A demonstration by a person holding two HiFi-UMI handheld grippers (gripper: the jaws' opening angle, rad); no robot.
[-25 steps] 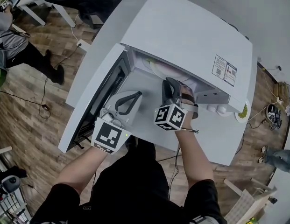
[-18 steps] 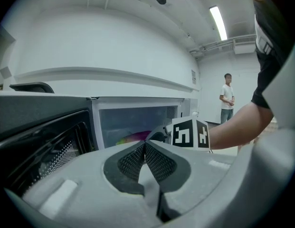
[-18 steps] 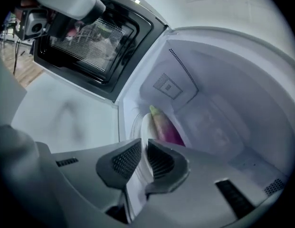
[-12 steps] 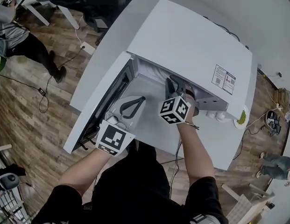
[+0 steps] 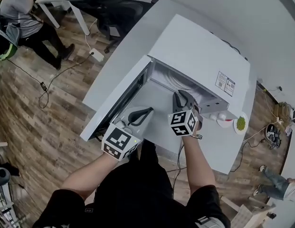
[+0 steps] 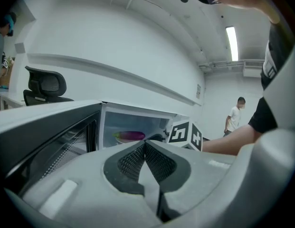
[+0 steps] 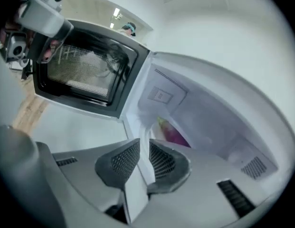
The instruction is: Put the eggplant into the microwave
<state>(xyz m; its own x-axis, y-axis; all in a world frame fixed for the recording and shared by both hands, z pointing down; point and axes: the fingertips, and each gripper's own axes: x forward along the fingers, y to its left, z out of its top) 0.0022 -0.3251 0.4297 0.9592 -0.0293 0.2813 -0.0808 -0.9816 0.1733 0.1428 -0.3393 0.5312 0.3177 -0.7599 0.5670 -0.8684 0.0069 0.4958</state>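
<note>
Eggplant (image 7: 173, 133): it lies inside the microwave (image 5: 199, 56), purple against the white cavity, and nothing touches it.
Right gripper (image 7: 143, 145): your jaws have just been opening. They stand a narrow gap apart with nothing between them.
Change: you've pulled this gripper back from deep in the cavity to its mouth.
Left gripper (image 6: 145, 145): the pads meet at the tips, empty, and it hangs beside the open door (image 5: 119, 109).
Bench (image 5: 133, 51): it carries the microwave.
Meaning: the drop looks done, and closing the door is likely all that remains.
</note>
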